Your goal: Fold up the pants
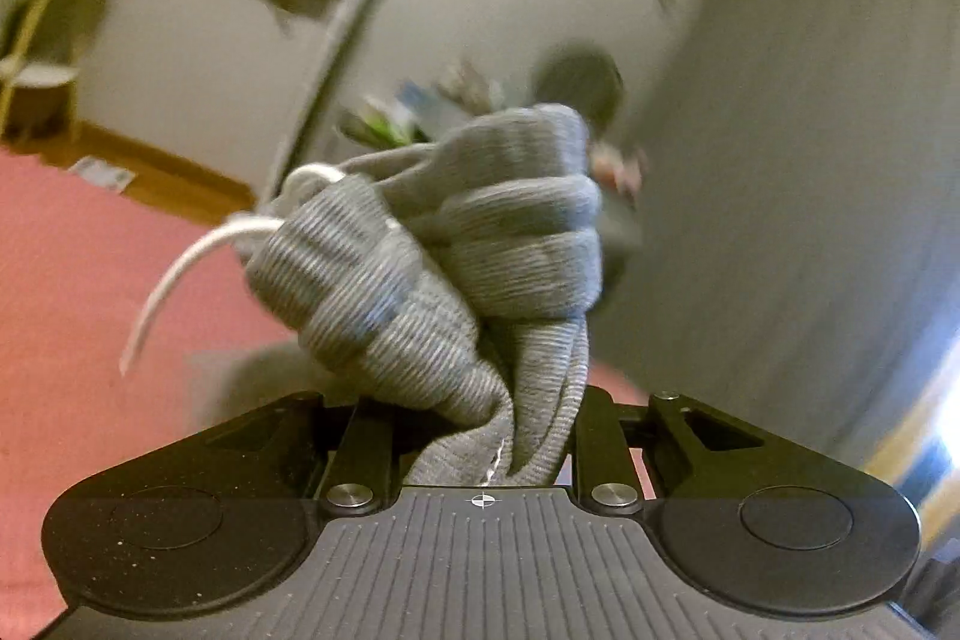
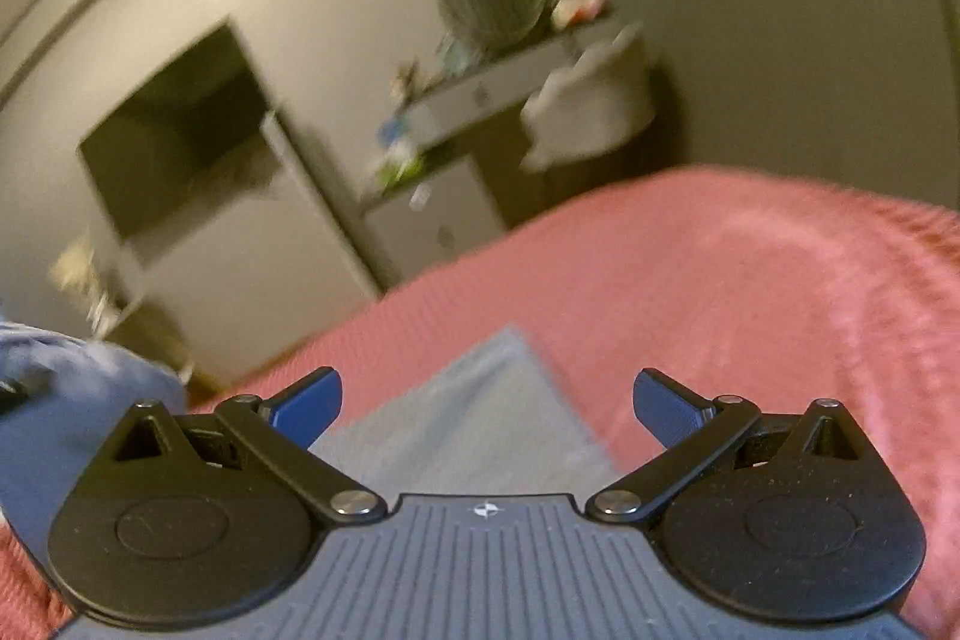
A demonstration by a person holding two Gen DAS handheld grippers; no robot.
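Tongs on the left (image 1: 480, 418) are clamped on the bunched waistband of the grey pants (image 1: 444, 268), whose white drawstring (image 1: 174, 274) dangles free; the right tongs (image 2: 486, 403) stand apart and empty above a flat grey stretch of the pants (image 2: 480, 418) on the pink bedspread (image 2: 720, 292). To do this lift well, I'd keep the left grip firm and have the right take the waistband's other side, so the legs hang even.

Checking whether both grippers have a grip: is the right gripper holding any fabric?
No: the right gripper stands wide open, its blue fingers apart above the pink bedspread.
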